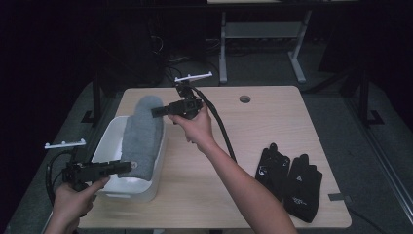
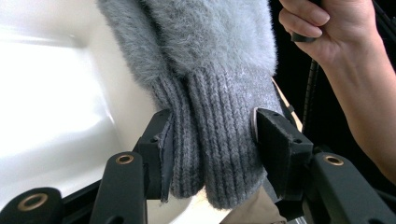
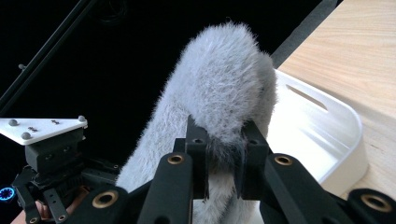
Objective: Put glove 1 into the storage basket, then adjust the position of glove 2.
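Spanning the pale wooden table (image 1: 253,161) at nine o'clock, a white plastic tub (image 1: 108,141) carries a soft, light, fuzzy grey knit sleeve (image 1: 143,131); left gripper (image 2: 212,140) fingers clamp its ribbed cuff, right gripper (image 3: 224,161) fingers pinch the fluffy far end; tub's floor stays hidden

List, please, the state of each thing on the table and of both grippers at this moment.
Grey fuzzy sock: held stretched above the tub, one end in each gripper.
Left gripper: shut on the ribbed cuff.
Right gripper: shut on the fluffy toe end.
White tub: upright on the table, open top.
Black gloves: lying flat side by side, untouched.
Table: light wood.
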